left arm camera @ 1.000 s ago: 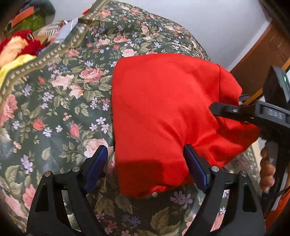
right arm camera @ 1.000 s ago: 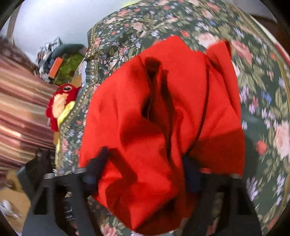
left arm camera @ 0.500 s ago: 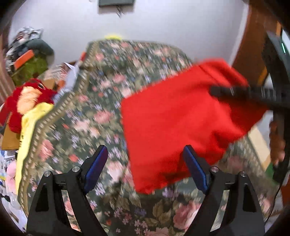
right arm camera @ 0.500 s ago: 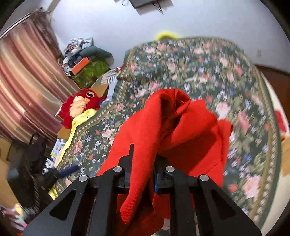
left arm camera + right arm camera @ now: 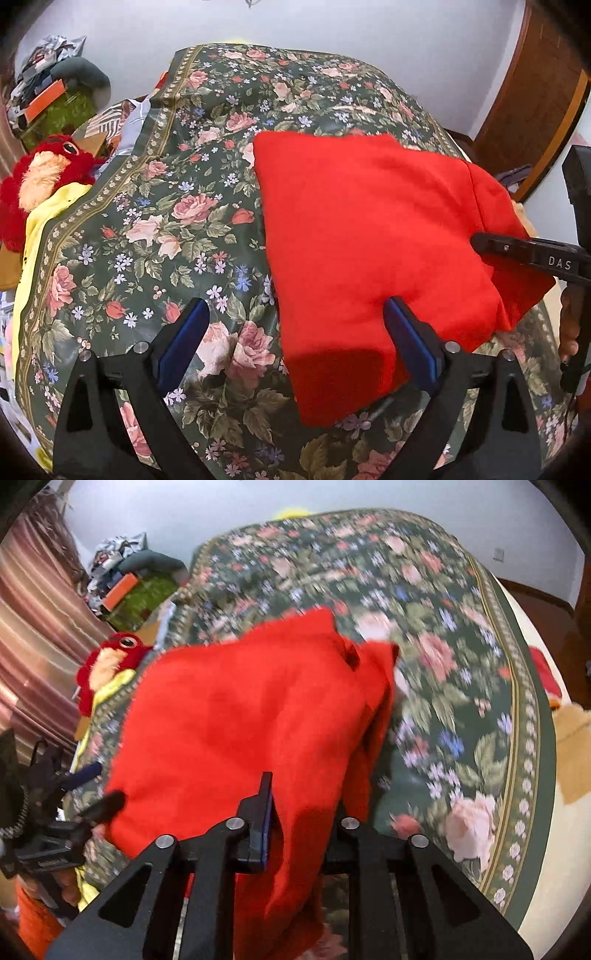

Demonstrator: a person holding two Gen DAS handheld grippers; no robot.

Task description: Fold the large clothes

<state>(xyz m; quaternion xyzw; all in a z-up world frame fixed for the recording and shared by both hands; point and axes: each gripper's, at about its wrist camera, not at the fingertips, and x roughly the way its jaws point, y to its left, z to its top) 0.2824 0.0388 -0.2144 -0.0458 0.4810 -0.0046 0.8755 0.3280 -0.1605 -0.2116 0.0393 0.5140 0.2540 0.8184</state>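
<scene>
On the flowered bed [image 5: 177,221], the right tool [image 5: 303,812] pinches the folded red garment [image 5: 369,229] at its three-o'clock edge while the left tool [image 5: 295,343], just opened wide, holds nothing, so a tug could spill the fold.

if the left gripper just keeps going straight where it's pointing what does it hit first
Probably the floral bedspread. The left gripper is open, and the red garment covers only the right part of its gap, so its right finger might brush the cloth first; depth is unclear.
</scene>
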